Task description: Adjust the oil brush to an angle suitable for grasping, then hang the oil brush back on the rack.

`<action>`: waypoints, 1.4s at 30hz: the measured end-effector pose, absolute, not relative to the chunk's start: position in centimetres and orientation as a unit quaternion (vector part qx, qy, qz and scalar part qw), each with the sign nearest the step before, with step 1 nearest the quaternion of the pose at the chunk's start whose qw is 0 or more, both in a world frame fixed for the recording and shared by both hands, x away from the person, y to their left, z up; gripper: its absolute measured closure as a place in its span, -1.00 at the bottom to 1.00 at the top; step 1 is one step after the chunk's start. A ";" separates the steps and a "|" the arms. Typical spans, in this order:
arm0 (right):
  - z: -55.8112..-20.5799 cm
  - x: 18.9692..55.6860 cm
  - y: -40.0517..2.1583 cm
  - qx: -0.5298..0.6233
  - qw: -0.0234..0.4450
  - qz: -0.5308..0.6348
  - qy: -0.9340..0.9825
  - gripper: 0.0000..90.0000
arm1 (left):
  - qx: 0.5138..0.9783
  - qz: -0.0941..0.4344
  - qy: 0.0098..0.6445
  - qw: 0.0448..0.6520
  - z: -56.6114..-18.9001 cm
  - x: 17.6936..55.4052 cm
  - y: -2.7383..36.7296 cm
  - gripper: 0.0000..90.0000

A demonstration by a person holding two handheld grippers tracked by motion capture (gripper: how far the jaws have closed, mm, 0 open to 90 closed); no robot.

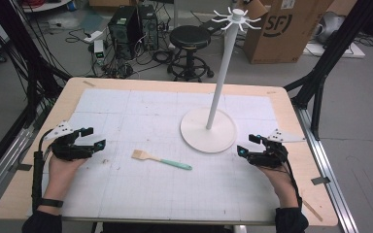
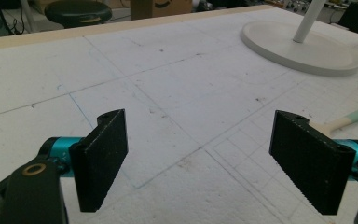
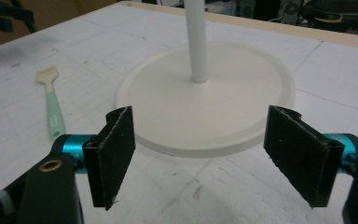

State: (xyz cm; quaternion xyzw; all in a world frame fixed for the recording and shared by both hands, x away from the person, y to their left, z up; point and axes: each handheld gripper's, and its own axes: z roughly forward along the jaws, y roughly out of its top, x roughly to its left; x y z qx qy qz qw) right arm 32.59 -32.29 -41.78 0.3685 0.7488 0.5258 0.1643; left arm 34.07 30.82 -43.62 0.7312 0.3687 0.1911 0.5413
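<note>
A small brush point(image 1: 160, 159) with a mint-green handle and pale bristles lies flat on the white gridded mat, between my two hands. A white hanging stand point(image 1: 209, 128) with a round base, a tall pole and hooked arms at the top point(image 1: 235, 18) rises right of centre. My left gripper point(image 1: 91, 137) rests at the mat's left edge, open and empty; its view catches the brush handle point(image 2: 354, 116) beyond the right jaw. My right gripper point(image 1: 248, 144) sits open and empty just right of the stand's base point(image 3: 205, 100), with the brush point(image 3: 51, 105) off to its left.
The mat covers most of a wooden table point(image 1: 291, 111). Behind the table stand a black stool point(image 1: 189, 41), computer towers point(image 1: 131, 26), a cardboard box point(image 1: 286, 26) and floor cables. Black frame posts point(image 1: 320, 73) flank the table.
</note>
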 end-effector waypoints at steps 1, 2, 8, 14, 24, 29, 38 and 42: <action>-41.8 32.6 -32.5 0.371 0.166 0.527 0.746 -0.48 | 0.731 0.192 0.368 0.542 -43.6 34.0 30.8 -0.56; -41.8 32.5 -32.7 0.375 0.167 0.526 0.745 -0.50 | 0.731 0.191 0.366 0.543 -43.5 34.0 30.8 -0.56; -42.0 32.2 -33.2 0.381 0.174 0.526 0.740 -0.54 | 0.725 0.196 0.368 0.548 -43.5 34.2 30.9 -0.56; -42.0 31.9 -33.7 0.388 0.175 0.525 0.737 -0.56 | 0.717 0.204 0.371 0.554 -43.4 34.1 31.1 -0.56; -41.9 31.9 -33.9 0.392 0.181 0.527 0.732 -0.57 | 0.711 0.206 0.365 0.565 -43.1 34.1 31.1 -0.57; -41.9 31.9 -34.1 0.393 0.182 0.528 0.731 -0.57 | 0.711 0.201 0.356 0.572 -42.7 33.9 30.9 -0.58; -41.7 31.7 -34.6 0.396 0.183 0.532 0.726 -0.57 | 0.710 0.186 0.324 0.597 -40.8 34.2 29.3 -0.65; -41.8 31.7 -34.6 0.395 0.183 0.532 0.727 -0.57 | 0.715 0.177 0.308 0.602 -40.3 34.5 28.2 -0.70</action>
